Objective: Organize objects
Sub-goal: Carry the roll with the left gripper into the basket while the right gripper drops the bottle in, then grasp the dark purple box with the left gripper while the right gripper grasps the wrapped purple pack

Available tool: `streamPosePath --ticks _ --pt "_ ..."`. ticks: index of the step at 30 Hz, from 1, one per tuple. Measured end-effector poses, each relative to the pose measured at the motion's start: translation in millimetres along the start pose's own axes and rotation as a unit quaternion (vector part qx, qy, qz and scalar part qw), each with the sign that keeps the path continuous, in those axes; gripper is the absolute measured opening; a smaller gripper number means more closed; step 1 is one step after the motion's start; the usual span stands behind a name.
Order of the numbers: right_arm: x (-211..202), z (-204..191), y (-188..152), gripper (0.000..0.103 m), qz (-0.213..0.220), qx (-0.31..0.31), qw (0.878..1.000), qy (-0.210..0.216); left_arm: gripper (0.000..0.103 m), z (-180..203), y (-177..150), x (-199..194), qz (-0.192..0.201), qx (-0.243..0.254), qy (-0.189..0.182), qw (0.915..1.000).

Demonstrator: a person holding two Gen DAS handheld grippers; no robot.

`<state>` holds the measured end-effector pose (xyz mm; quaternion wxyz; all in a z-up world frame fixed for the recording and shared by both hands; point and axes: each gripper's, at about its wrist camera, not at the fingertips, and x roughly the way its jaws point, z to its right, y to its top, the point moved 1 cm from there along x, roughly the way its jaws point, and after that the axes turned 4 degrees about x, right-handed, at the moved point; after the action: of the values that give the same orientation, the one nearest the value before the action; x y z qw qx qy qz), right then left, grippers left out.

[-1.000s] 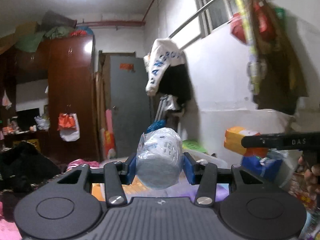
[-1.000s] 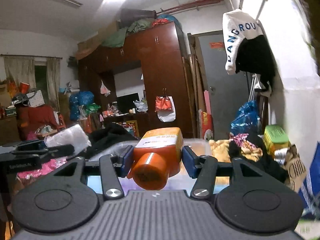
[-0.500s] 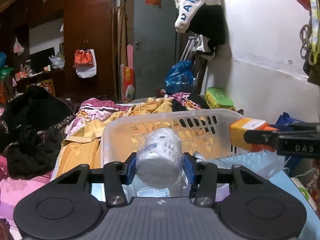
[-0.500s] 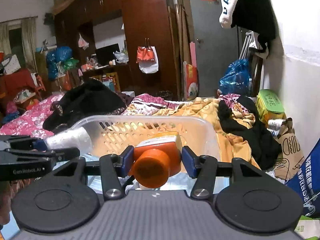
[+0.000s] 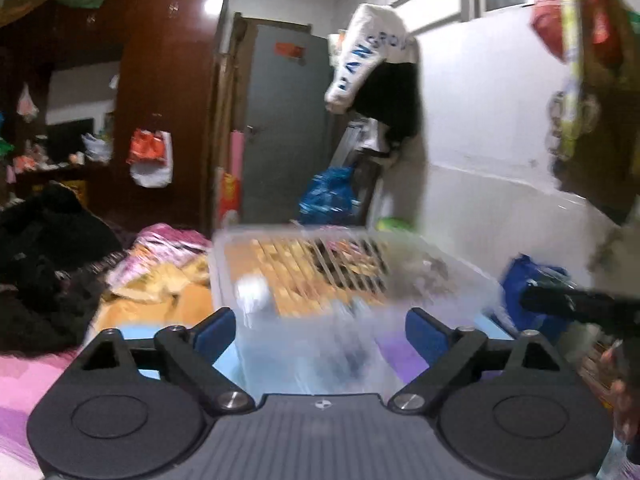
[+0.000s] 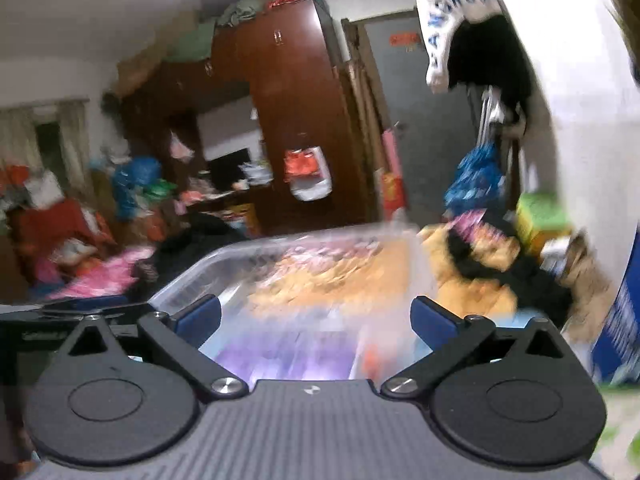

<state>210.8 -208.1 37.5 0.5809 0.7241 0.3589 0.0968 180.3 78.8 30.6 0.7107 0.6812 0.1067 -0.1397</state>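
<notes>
Basket [image 5: 304, 236] sits just ahead on the bed; half a second ago my left gripper [image 5: 320, 330] clamped a wrapped roll and my right gripper [image 6: 316, 318] an orange bottle. Both jaws now gape empty, so I judge both dropped inside, though blur hides them.

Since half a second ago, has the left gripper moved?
Yes. The left gripper has opened, empty, and tilted upward: against the grey door, the basket now sits lower in its view.

White garment [image 5: 366, 60] hanging on wall rail: blue letters, roughly "ANGROU". Elsewhere, blur leaves no print readable.
</notes>
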Motion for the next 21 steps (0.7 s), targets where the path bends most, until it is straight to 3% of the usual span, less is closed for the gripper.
streamPosePath --ticks 4,7,11,16,21 --pt "-35.4 4.4 -69.9 0.103 -0.016 0.004 0.999 0.043 0.094 0.5 -54.0 -16.1 -0.006 -0.012 -0.032 0.9994" --pt "-40.5 1.7 -99.4 0.101 -0.034 -0.004 0.996 0.084 0.094 -4.8 -77.2 -16.6 -0.002 -0.032 -0.047 0.9984" --pt "-34.7 -17.2 -107.0 0.086 -0.032 -0.067 0.994 0.079 0.094 -9.7 -78.5 -6.8 -0.007 -0.033 -0.036 0.9988" --pt "-20.9 -21.4 -111.8 0.062 -0.048 -0.079 0.991 0.094 0.094 -4.5 -80.1 2.8 -0.024 -0.017 -0.031 0.9991" --pt "-26.2 -20.9 -125.0 0.059 -0.038 -0.084 0.991 0.094 0.093 0.6 -75.9 16.3 -0.039 -0.005 -0.033 0.9987"
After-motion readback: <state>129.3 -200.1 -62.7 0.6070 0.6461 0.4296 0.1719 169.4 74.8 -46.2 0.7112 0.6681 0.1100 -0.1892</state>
